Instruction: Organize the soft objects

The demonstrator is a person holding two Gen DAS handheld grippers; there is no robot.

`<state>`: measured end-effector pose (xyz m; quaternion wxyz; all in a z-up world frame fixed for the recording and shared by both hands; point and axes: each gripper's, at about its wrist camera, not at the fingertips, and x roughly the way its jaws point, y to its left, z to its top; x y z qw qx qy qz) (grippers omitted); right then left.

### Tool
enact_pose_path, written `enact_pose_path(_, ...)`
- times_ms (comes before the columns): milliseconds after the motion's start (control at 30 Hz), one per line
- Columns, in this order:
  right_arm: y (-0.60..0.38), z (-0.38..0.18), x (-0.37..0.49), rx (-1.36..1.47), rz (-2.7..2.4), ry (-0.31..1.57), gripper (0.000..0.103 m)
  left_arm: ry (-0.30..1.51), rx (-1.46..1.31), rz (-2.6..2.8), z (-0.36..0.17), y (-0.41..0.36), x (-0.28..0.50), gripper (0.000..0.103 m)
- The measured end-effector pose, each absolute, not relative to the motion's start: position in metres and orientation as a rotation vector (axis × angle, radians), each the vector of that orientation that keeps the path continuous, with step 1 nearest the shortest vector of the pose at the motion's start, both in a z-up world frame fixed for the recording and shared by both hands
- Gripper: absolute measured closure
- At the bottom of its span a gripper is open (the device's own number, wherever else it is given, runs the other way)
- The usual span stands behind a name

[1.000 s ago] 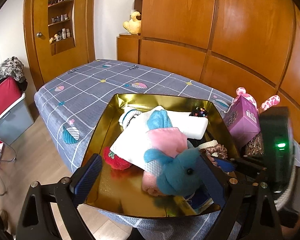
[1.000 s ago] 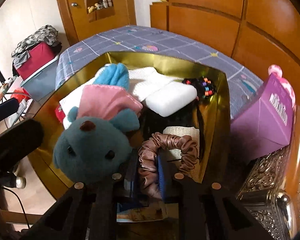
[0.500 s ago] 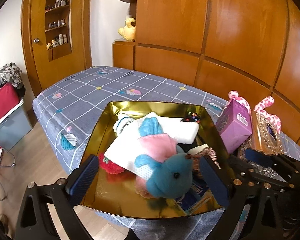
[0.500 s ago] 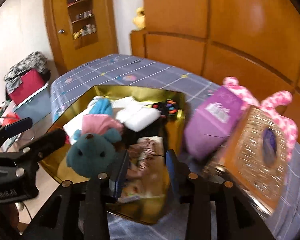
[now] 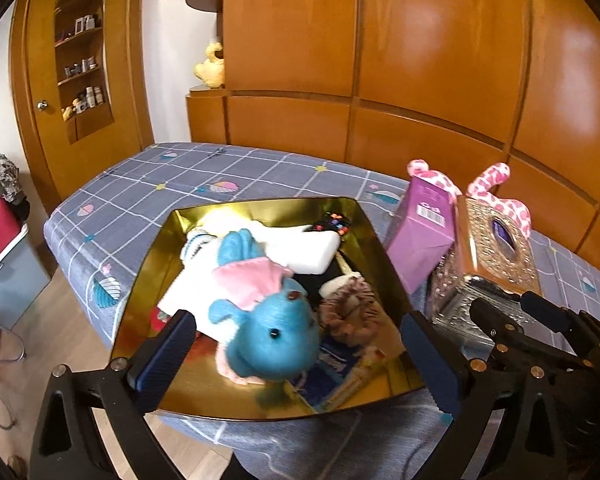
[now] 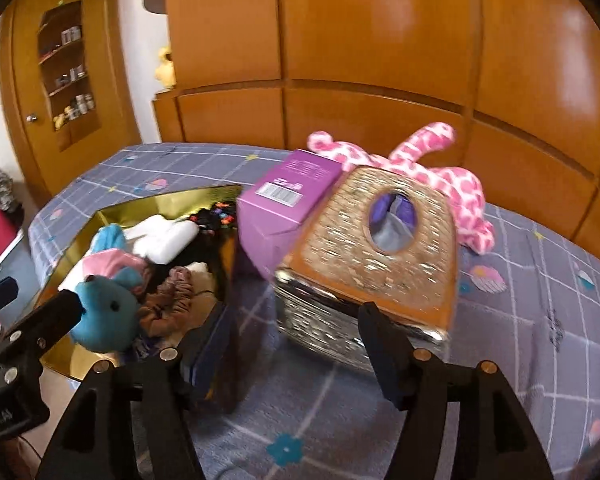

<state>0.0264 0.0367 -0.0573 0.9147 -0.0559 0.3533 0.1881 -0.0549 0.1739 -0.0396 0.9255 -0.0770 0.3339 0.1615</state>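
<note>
1. Black-framed left tongs (image 5: 300, 354) with blue pads fill the near edge of the left wrist view, spread as wide as they go and gripping nothing; the blue plush's head sits between the pads without either pad touching it.
2. Right tongs (image 6: 290, 354) fill the near edge of the right wrist view; their jaws are opening and nothing is held, with only the bedspread and a corner of the ornate box showing between them.
3. Just beyond the left tongs, a shiny gold tray (image 5: 148, 280) rests on a bed (image 5: 172, 176) covered in a grey-blue checked spread.
4. Inside the tray, a blue plush toy (image 5: 270, 340) with a pink garment lies nearest, on top of white cloth (image 5: 196, 280).
5. Beside the plush on its right lies a brown scrunchie (image 5: 354, 310), with a printed packet (image 5: 336, 368) partly under both.
6. Farther back in the tray sits a white block (image 5: 308, 254), and beyond it a small dark item with coloured dots (image 5: 332, 222), too small to identify.
7. To the right of the tray, outside it, an ornate gold tissue box (image 6: 380, 248) stands on the bed, with a purple carton (image 6: 284, 204) leaning between it and the tray.
8. Behind the box, a pink spotted plush (image 6: 452, 184) lies on the bedspread.
9. Wooden wall panels (image 5: 420, 60) rise behind the bed.
</note>
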Motion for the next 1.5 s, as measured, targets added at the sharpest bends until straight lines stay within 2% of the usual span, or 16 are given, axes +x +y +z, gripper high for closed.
enact_pose_path(433, 0.002, -0.039, 0.006, -0.09, 0.275, 0.635, 0.037, 0.701, -0.113, 0.307, -0.041, 0.152, -0.052, 0.0)
enact_pose_path(1500, 0.019, -0.045, -0.009, -0.141, 0.296, 0.618, 0.037, 0.686, -0.167, 0.372, -0.041, 0.175, -0.058, 0.0)
